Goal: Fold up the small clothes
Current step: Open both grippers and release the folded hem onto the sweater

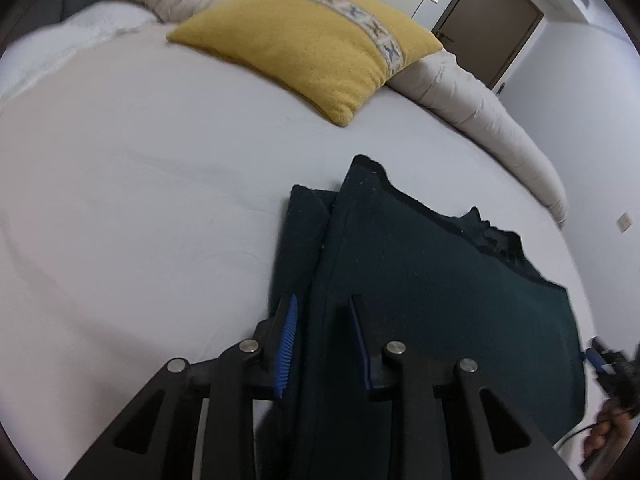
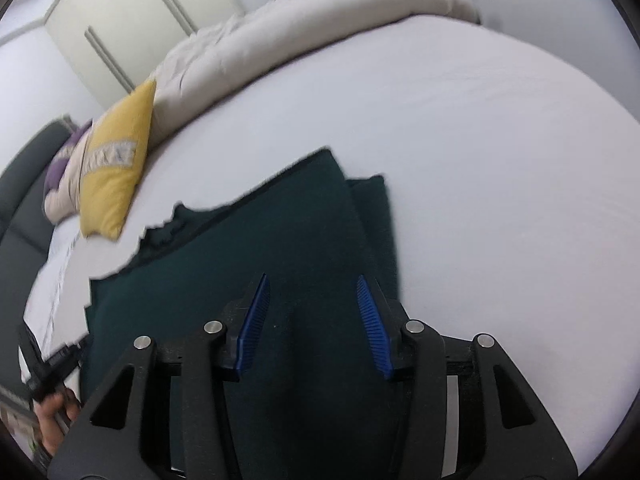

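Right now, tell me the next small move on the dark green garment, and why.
Probably lower both grippers and pinch the near edge of the dark green garment, since the left gripper and right gripper stand open above it and it lies only partly folded.

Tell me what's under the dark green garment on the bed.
The dark green garment lies on the white sheet. Its own folded-under layer shows along one edge; anything else beneath is covered.

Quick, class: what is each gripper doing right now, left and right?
Left gripper: open, over the dark garment, holding nothing.
Right gripper: open, over the same garment, holding nothing.
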A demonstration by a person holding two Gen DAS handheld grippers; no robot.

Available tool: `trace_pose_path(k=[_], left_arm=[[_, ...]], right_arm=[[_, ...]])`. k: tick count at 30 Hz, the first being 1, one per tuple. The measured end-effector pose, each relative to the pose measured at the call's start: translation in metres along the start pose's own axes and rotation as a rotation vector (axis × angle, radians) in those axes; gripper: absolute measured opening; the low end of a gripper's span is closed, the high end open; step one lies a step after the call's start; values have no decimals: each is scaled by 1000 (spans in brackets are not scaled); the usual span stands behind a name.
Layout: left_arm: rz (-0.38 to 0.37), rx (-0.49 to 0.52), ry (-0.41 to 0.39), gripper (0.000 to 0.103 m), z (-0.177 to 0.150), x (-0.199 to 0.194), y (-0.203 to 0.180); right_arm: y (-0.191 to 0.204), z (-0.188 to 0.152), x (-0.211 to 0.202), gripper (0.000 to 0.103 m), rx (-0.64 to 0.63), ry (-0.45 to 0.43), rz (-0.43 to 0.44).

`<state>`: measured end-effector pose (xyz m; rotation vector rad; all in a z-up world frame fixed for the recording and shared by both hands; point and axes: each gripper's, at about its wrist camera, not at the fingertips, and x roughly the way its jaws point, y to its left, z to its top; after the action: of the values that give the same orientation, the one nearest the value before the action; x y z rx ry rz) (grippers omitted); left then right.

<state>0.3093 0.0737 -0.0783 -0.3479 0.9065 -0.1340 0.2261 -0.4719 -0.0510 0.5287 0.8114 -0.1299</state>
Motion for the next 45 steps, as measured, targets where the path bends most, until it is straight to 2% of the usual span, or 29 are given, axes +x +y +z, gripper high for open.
trace_pose_path(k=[3,5,8,10,11,14,16,17,18,19,20,23,28,32,37,40,41,42,44,45], left_arm=[[-10,83,-50,39,-9,-20,-27],[-4,161,-67,43,-16,-26,-49],[45,253,-38,46,-26,-16,-66],[88,227,-10,46,-29,-5,-53],[86,200,-4,45,-30,-3,-42],[63,187,-15,41,-30,-12,-32],[32,168,-27,42,-28,-22,-29],[13,151,-49,46,-28,-29,-27],[15,141,-65,56,-26,-34,-26],[12,123,-90,62,-25,-39,-23],[2,107,-110,69,-24,-42,-20],[-7,79,-108,69,-16,-41,-11],[-13,111,-73,67,7,-28,-16],[18,149,-52,66,29,-9,-25],[63,140,40,54,41,28,-20],[78,159,43,50,40,36,-21],[84,168,40,42,40,36,-22],[91,173,38,30,41,37,-22],[97,164,34,16,42,36,-20],[88,155,29,14,42,34,-18]], right_arm=[[19,-9,-19,46,-31,-20,137],[43,-23,-15,46,-83,43,245],[73,-49,-5,45,-198,135,320],[76,-61,8,45,-207,172,294],[75,-60,16,44,-188,181,278],[34,-56,17,44,-35,166,260],[3,-53,5,44,57,111,261],[-5,-50,0,44,77,85,236],[-15,-47,-6,46,99,53,216],[-27,-45,-19,46,123,7,202],[-31,-45,-25,47,128,-16,194],[-43,-41,-41,50,102,-74,122],[-46,-36,-32,50,78,-53,103],[-37,-41,-23,50,68,-40,86],[-30,-39,-17,50,6,-55,29],[-32,-37,-22,50,-2,-94,-39],[-32,-37,-24,50,-7,-111,-57],[-33,-37,-28,50,-11,-118,-67],[-31,-38,-23,50,-38,-96,-79],[-29,-39,-17,50,-54,-67,-80]])
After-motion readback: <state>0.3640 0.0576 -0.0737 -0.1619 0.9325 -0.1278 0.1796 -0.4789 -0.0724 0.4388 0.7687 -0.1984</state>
